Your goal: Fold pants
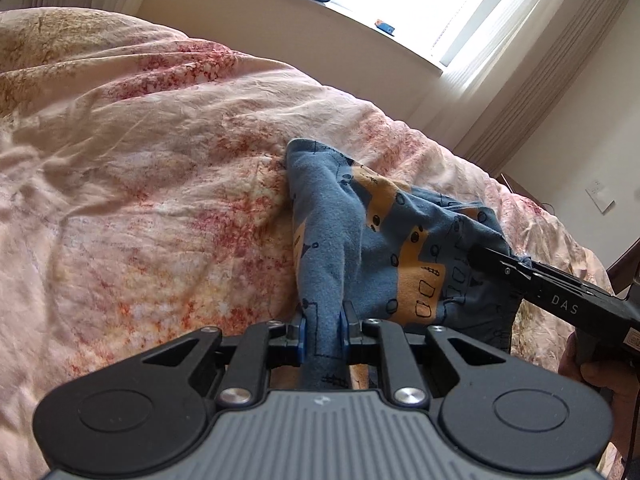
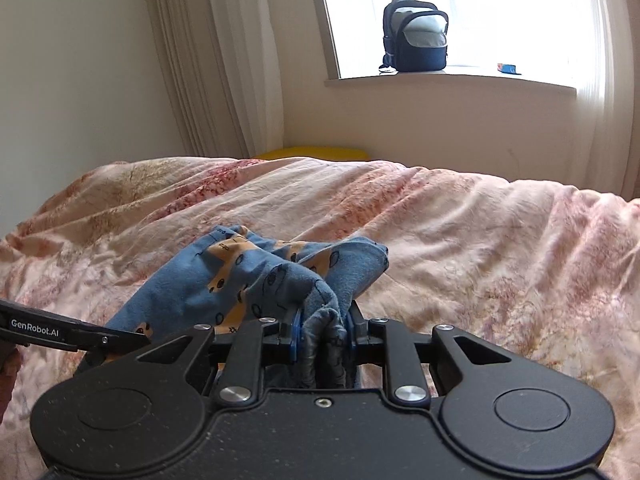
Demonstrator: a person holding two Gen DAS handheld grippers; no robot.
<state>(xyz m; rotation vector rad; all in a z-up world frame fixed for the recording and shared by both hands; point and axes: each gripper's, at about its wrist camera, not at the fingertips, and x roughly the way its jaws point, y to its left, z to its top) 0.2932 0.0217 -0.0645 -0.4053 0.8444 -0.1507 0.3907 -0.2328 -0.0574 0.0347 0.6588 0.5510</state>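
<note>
The small blue pants [image 1: 400,232] with orange patches and black drawings hang bunched between my two grippers, above a pink flowered bed cover [image 1: 160,160]. My left gripper [image 1: 323,316] is shut on a thick fold of the blue cloth. Coming in from the right, my right gripper [image 1: 474,256] bites another edge of the same garment. In the right wrist view my right gripper [image 2: 323,320] is shut on a gathered wad of the pants [image 2: 224,276], and the left gripper [image 2: 132,338] enters from the lower left, its tips buried in cloth.
The wrinkled bed cover [image 2: 480,240] fills the foreground in both views. A dark backpack [image 2: 416,34] stands on the window sill [image 2: 448,82] behind the bed. Curtains hang on both sides. A yellow object [image 2: 316,153] shows past the bed's far edge. A hand [image 1: 600,376] holds the right gripper.
</note>
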